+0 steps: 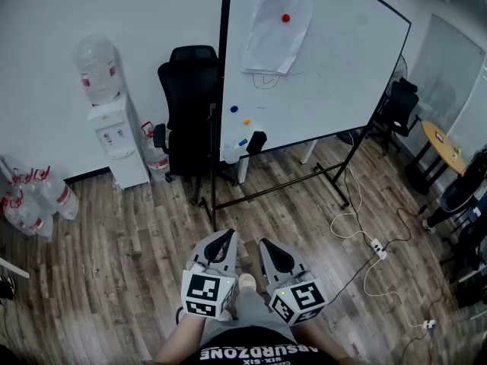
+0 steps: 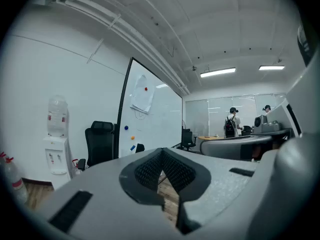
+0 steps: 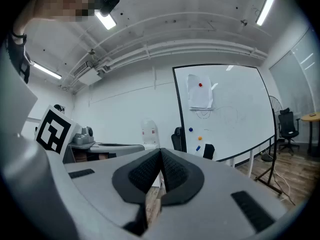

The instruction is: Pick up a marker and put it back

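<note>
**A:** What is taking up most of the room?

**B:** The whiteboard is standing on its wheeled frame at the far side. An office chair is sitting just left of it, and a water dispenser is standing further left against the wall.

**A:** And the grippers?

**B:** Both are being held level, near the person's body, over the wooden floor and well apart from the board. The left gripper is showing its pads meeting at the tips with nothing between them. The right gripper is pressed together the same way and is carrying nothing.

**A:** Where is the marker lying?

**B:** I am taking the small blue-tipped thing at the board's lower left, just beside the black eraser, for the marker. It is too small to be sure.

**A:** How will it be handling?

**B:** I am expecting a light, stiff plastic barrel, smooth enough to slip. I am judging that a grip across the middle of the barrel, clear of the cap, is the safest way to stop it swivelling. The jaws will need opening first.
</note>
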### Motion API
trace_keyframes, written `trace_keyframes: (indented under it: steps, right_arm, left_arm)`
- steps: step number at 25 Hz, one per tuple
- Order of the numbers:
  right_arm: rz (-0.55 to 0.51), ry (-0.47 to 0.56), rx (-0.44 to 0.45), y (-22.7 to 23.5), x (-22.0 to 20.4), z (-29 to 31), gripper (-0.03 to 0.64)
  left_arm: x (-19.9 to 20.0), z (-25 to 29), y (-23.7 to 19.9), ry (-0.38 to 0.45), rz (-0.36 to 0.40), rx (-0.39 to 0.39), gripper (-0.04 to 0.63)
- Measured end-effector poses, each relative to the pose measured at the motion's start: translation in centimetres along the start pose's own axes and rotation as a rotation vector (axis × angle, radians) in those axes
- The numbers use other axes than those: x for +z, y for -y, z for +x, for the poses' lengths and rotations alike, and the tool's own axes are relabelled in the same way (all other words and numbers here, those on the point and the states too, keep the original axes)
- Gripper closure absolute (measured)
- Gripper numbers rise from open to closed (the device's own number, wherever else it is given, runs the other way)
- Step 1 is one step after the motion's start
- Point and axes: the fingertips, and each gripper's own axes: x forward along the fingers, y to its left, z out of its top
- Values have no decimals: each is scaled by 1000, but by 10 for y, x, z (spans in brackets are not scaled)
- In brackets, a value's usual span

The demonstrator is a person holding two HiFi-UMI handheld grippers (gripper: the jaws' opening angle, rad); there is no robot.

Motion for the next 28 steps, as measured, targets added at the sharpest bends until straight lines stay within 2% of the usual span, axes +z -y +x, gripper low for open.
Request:
trace_keyframes:
  steps: [4, 11, 20, 28]
  right_arm:
    - [18, -17, 2, 6, -7, 3, 620]
    - [27, -3, 43, 9, -6, 19, 620]
    - [91, 22, 26, 52, -5, 36, 620]
    - [104, 23, 61, 81, 3, 69, 618]
  left_arm:
    - [-2, 5, 6, -10, 5, -11, 588]
    - [0, 15, -10, -12, 4, 32, 588]
    - [-13, 49, -18, -67, 20, 38, 588]
    - [-8, 93, -29, -86, 24, 29, 588]
